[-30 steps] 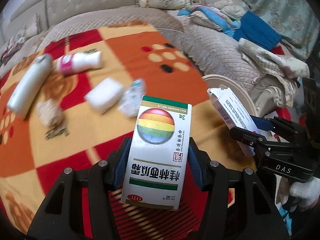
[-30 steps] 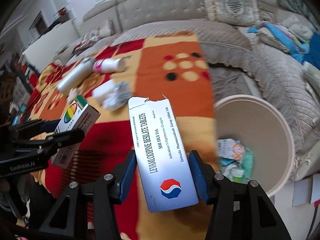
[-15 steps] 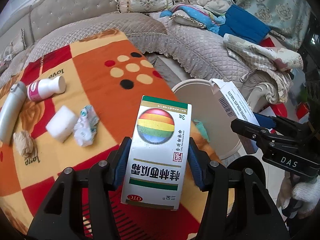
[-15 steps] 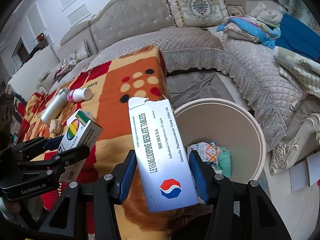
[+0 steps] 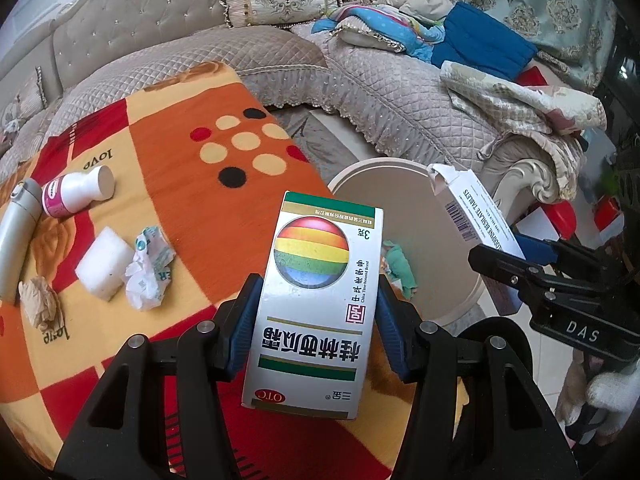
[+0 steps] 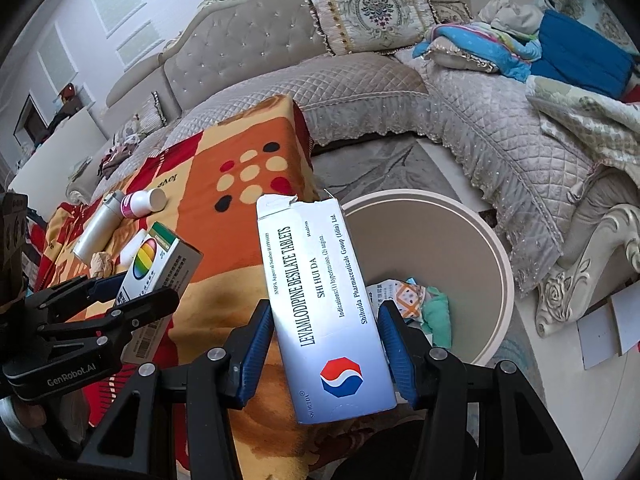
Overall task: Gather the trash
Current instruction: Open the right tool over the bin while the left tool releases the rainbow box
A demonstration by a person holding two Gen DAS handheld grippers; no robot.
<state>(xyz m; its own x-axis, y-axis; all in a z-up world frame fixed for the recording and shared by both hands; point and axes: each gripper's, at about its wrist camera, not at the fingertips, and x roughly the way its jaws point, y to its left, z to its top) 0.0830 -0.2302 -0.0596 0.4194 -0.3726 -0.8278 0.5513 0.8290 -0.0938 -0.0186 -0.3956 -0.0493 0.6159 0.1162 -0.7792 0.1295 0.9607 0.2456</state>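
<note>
So the big grey quilted sofa [image 6: 400,92] wraps around the back and right side, with a pile of blankets and clothes [image 5: 460,36] dumped on it. In front of that is the table under an orange, red and yellow checked blanket [image 5: 180,152], and its right edge drops off straight to the floor right beside the bin. There's a strip of bare grey floor [image 6: 384,168] between the table, the sofa skirt and the bin, so that's about all the open room I've got on that side.

The round beige trash bin [image 6: 496,248] sits on the floor just beside the table edge. At the bottom there's some crumpled wrapper and a teal scrap [image 6: 436,312], the rest of it is empty wall.

My left gripper [image 5: 316,316] has its blue pads clamped on both sides of the rainbow-ball medicine box [image 5: 316,304], held up around the table edge with the bin behind it. My right gripper [image 6: 326,340] is squeezing the white tablet box [image 6: 324,312] the same way, torn flap up, right next to the bin rim.

Still lying on the blanket: a silver spray can [image 5: 18,240], a small white bottle with a pink label [image 5: 76,192], a white foam block [image 5: 104,264], a scrunched wrapper [image 5: 148,268] touching it, and a brown paper wad [image 5: 40,304].
</note>
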